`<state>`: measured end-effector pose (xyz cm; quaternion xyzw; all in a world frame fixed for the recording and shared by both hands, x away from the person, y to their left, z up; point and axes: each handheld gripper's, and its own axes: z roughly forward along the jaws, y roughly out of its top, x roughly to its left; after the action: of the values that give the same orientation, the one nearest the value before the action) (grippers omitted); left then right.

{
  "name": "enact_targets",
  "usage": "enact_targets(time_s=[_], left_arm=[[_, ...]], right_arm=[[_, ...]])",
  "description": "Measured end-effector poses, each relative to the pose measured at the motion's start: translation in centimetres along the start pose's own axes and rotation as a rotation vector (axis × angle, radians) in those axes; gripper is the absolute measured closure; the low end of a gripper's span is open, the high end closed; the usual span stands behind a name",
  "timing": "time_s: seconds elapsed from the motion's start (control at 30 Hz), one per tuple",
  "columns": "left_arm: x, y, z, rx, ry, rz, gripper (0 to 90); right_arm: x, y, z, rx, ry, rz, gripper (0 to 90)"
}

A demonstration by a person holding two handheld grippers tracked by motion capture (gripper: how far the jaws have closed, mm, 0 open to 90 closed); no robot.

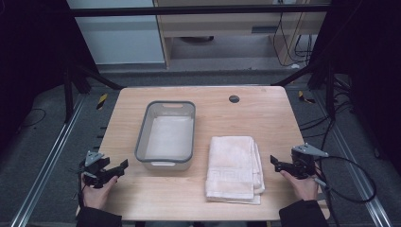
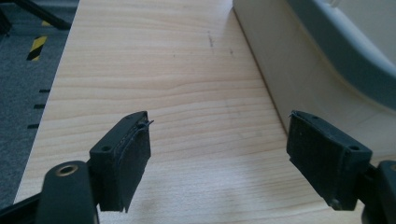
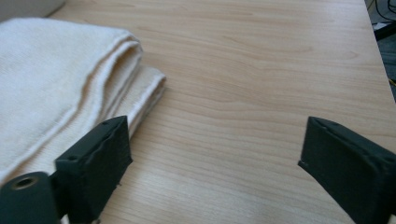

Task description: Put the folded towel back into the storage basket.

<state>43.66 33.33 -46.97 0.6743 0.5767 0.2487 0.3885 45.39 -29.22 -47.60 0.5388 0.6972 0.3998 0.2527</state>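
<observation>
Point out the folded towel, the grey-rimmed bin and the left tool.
folded towel (image 1: 232,163): high view, middle of its top layer.
grey-rimmed bin (image 1: 141,142): high view, left rim.
left tool (image 1: 118,170): high view, between its fingertips.

Folded cream towel beside grey-rimmed tub

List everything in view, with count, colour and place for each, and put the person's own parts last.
table: one, light wood, centre of the high view
plastic bin: one, translucent with a grey rim, left of table centre
folded towel: one, cream, right of the bin, toward the near edge
cable hole: one, dark, far side of the table
left gripper: one, black, open, near-left edge of the table
right gripper: one, black, open, near-right edge beside the towel
hands: two, holding the grippers; dark sleeves
</observation>
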Motion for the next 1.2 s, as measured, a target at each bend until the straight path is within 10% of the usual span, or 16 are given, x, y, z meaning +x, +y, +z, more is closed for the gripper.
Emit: enact_targets(time_s=[1.2], left_arm=[[-3.6,3.9,-2.7,-0.128,-0.088,0.007,26.4]], right_arm=[[1.6,4.4,-2.5,-0.111,0.072,-0.051,27.4]])
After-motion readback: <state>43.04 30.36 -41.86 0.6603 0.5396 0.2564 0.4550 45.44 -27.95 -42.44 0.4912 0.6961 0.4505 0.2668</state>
